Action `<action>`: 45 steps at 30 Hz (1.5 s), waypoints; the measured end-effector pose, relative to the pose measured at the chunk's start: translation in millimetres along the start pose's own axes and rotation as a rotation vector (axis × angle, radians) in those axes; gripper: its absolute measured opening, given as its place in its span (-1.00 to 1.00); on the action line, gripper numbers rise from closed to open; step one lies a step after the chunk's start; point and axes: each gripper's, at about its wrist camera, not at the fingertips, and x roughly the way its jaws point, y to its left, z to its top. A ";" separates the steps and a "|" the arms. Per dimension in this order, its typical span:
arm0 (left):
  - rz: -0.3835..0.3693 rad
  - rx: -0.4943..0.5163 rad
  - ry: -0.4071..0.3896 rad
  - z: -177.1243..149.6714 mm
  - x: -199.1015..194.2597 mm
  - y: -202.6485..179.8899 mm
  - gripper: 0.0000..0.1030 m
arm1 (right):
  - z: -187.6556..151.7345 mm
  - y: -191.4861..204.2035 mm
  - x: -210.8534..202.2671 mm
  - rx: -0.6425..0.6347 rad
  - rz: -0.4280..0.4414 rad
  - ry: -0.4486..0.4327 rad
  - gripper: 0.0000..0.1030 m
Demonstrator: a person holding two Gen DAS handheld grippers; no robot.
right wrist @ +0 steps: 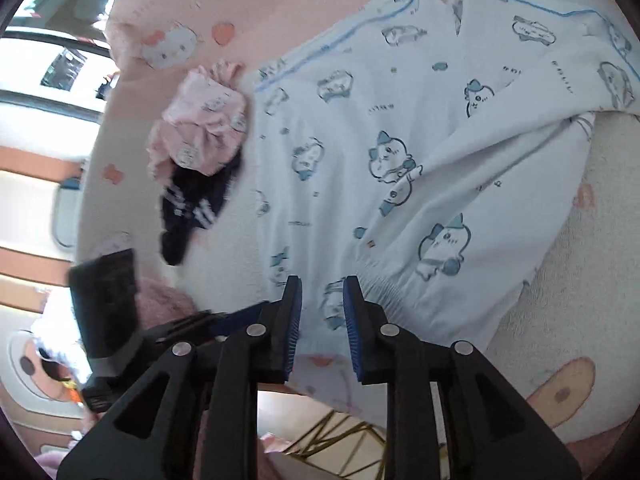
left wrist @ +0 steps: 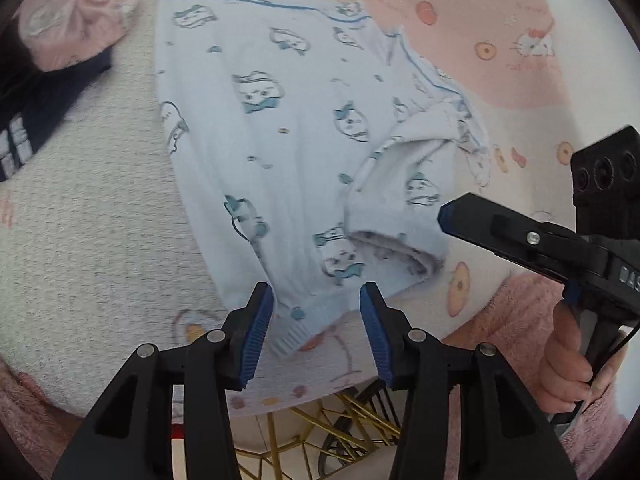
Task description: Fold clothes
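Pale blue cotton printed with cartoon cats makes up the pyjama top (left wrist: 288, 128), which lies spread across the middle of the left wrist view and fills the upper right of the right wrist view (right wrist: 400, 152). A darker blue piping line (left wrist: 264, 2) runs along its far edge at the top of the left view. One sleeve (left wrist: 400, 200) is folded in over the body at centre right, its open cuff facing the lower right. A ribbed cuff (left wrist: 289, 340) rests at the bottom centre of that frame, on the cover between the pads.

The left gripper (left wrist: 316, 316) sits at the bottom centre with its blue-padded jaws set wide apart, the near hem of the top lying between them; nothing is clamped. The right gripper (right wrist: 322, 308) points at the gathered hem in the lower middle of its own view, jaws narrowed but with a gap showing and fabric seen through it; whether the pads press the cloth cannot be told. In the left view the right gripper (left wrist: 452, 216) enters from the right edge, held by a hand (left wrist: 568, 356) at lower right.

Under the top is a pink and cream bed cover (left wrist: 100, 216) with cartoon prints. A crumpled pink garment (right wrist: 200, 132) and a dark navy garment (right wrist: 192, 208) lie at the left of the right view, beside the top.
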 end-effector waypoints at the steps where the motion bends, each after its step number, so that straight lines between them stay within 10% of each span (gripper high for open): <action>1: 0.007 0.017 -0.013 2.1 0.4 -6.1 -0.07 | -8.1 1.8 -17.6 -0.010 0.028 -0.056 -0.50; 4: 0.045 0.039 -0.021 15.4 7.5 -17.1 -0.07 | -29.4 -11.8 -41.0 -0.015 -0.051 -0.157 -0.49; 12: 0.068 0.057 0.034 44.0 36.2 -33.2 -0.07 | -38.5 -53.4 3.5 -0.029 -0.291 0.050 -0.45; 21: 0.050 0.066 0.049 48.2 42.2 -34.4 -0.30 | -26.9 -69.7 -23.8 0.092 -0.180 -0.026 -0.45; 34: 0.011 0.064 0.121 53.9 52.3 -40.9 -0.30 | -23.4 -63.5 -17.9 0.057 -0.214 -0.049 -0.45; 45: 0.059 0.131 0.057 47.7 31.1 -49.2 -0.71 | -30.0 -77.6 -10.4 0.093 -0.304 0.019 -0.50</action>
